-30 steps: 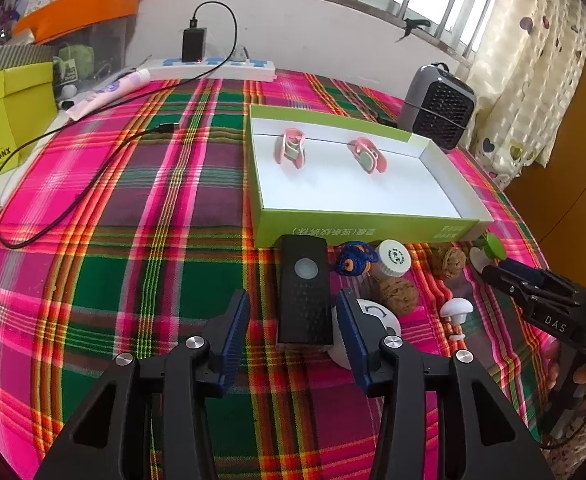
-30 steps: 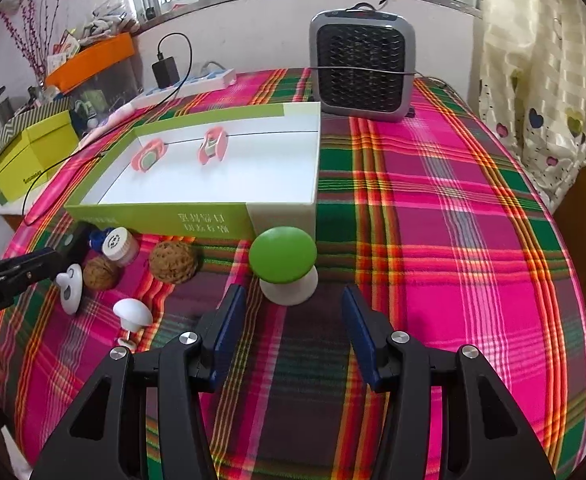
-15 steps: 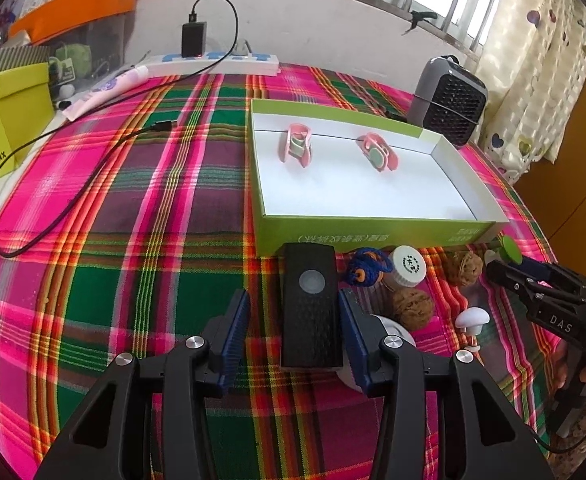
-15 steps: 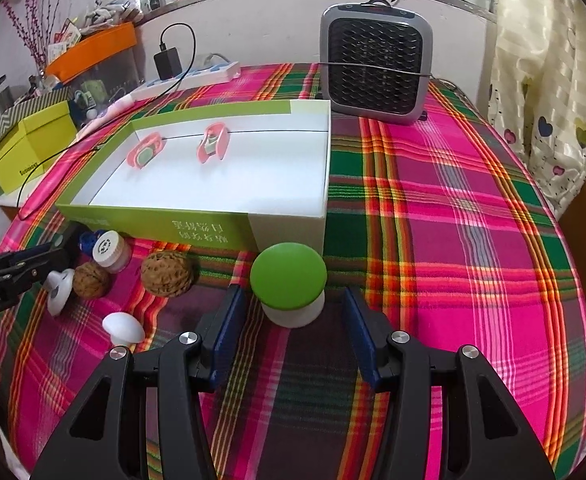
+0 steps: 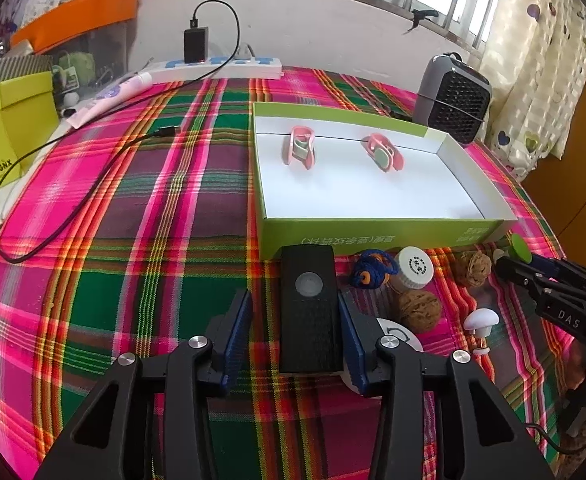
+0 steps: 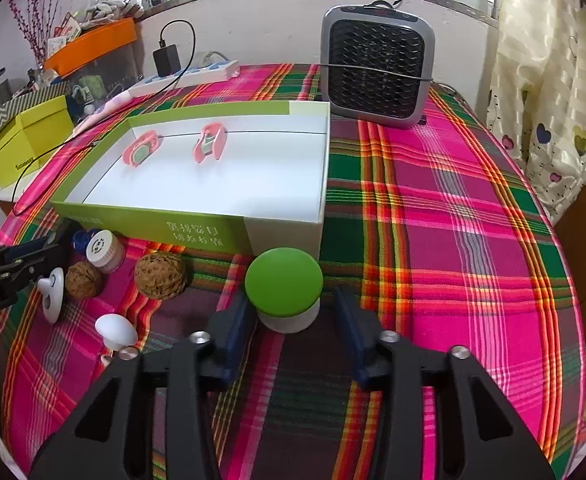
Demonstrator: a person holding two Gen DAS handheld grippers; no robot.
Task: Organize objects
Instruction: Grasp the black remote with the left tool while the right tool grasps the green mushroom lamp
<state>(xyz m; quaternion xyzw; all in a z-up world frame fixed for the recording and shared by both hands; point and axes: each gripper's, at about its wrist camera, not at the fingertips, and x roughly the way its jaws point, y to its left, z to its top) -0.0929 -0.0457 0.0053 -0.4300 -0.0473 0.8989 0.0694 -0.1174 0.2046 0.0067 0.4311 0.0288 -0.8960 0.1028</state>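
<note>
A black rectangular device (image 5: 309,308) lies on the plaid cloth between the fingers of my left gripper (image 5: 293,336). Its jaws are closing: the right pad is at the device's side, the left pad still stands off it. A green-capped mushroom-shaped object (image 6: 283,280) with a white base sits between the fingers of my right gripper (image 6: 293,332). Those jaws are closing too, with a gap on the right side. Behind both stands a green box (image 5: 373,236) with a white inside holding two pink clips (image 5: 301,152).
Two walnuts (image 6: 159,274), a white capped bottle (image 6: 103,248), a blue yarn piece (image 5: 371,272), a small white mushroom (image 6: 115,330) and a white round piece (image 6: 51,294) lie between the grippers. A grey heater (image 6: 377,68), power strip (image 5: 217,66) and cable (image 5: 73,196) are behind.
Both grippers' jaws have narrowed. The black device and the green mushroom now sit deeper between the fingers than a second ago.
</note>
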